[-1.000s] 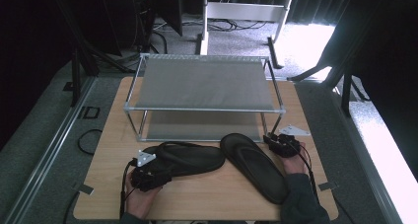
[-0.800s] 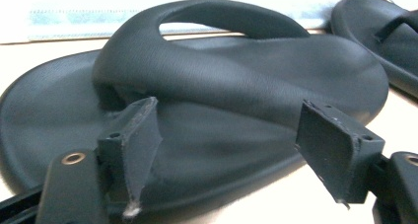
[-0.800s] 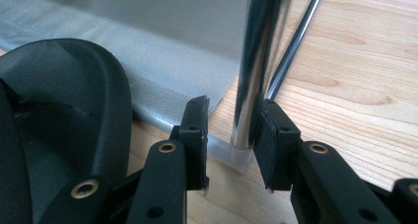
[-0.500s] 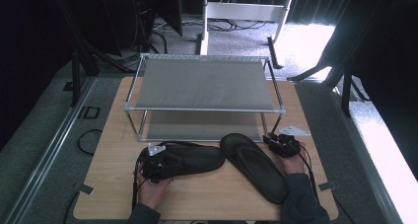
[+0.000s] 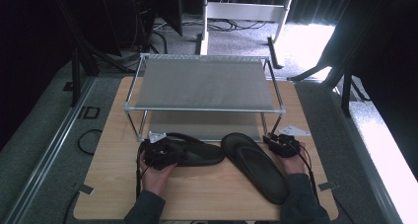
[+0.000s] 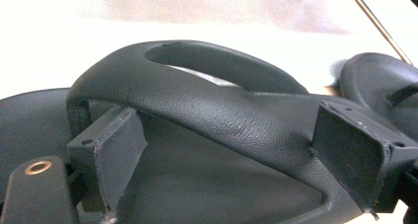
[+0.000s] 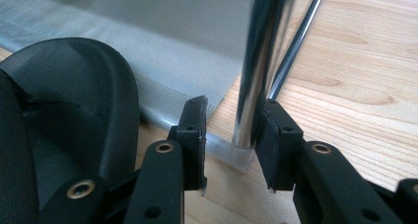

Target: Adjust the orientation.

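Observation:
Two black flip-flops lie on the wooden table in front of a metal shoe rack (image 5: 204, 83). The left sandal (image 5: 199, 154) lies sideways, and my left gripper (image 5: 158, 154) is over its heel end. In the left gripper view my left gripper (image 6: 231, 140) is open, its jaws standing on either side of the sandal's strap (image 6: 197, 100). The right sandal (image 5: 256, 167) lies at a slant. My right gripper (image 5: 282, 145) is beside its toe end, at the rack's front right leg. There my right gripper (image 7: 231, 130) is open around the chrome leg (image 7: 256, 61), with the right jaw against it.
The rack has a grey mesh upper shelf and a lower shelf (image 5: 197, 120) close to the table. The bare table (image 5: 207, 194) stretches to the near edge. The floor beyond has cables and a white frame (image 5: 241, 12).
My left gripper has moved right and a little away from the person, onto the left sandal's strap. The right gripper and both sandals have stayed put.

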### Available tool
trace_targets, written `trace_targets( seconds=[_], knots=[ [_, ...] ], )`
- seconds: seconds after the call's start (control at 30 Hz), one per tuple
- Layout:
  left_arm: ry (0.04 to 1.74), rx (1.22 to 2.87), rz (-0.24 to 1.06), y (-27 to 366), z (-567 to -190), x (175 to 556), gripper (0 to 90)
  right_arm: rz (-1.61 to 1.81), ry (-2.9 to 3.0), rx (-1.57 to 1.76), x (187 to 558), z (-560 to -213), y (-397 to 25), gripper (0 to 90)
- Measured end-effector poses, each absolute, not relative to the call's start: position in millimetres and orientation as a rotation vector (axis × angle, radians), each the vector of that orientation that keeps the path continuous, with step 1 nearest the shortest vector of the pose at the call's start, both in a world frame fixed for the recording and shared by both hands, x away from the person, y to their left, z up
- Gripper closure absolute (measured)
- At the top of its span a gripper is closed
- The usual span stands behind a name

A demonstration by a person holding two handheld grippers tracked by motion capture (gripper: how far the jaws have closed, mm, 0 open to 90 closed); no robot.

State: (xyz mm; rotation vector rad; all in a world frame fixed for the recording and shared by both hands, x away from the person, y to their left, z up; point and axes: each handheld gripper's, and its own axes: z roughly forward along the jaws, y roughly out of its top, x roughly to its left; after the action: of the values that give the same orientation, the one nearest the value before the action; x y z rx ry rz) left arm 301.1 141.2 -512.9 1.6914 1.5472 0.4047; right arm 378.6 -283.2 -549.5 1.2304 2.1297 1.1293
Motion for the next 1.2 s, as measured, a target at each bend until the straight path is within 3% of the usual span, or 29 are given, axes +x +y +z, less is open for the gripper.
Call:
trace_targets(
  seconds=[0.47, 0.8, 1.2],
  knots=[
    [1.589, 1.712, 0.393, 139.9, -528.4, 288.5, 13.1, 1.130, 2.130, 1.231, 378.5, -549.6, -283.1, 66.0],
    [1.662, 1.675, 0.404, 131.8, -526.7, 292.0, 7.3, 1.128, 2.134, 1.228, 378.3, -549.7, -282.7, 64.8],
    [1.711, 1.718, 0.415, 117.1, -531.2, 298.2, 11.9, 1.126, 2.139, 1.222, 377.9, -549.9, -282.8, 64.2]
  ],
)
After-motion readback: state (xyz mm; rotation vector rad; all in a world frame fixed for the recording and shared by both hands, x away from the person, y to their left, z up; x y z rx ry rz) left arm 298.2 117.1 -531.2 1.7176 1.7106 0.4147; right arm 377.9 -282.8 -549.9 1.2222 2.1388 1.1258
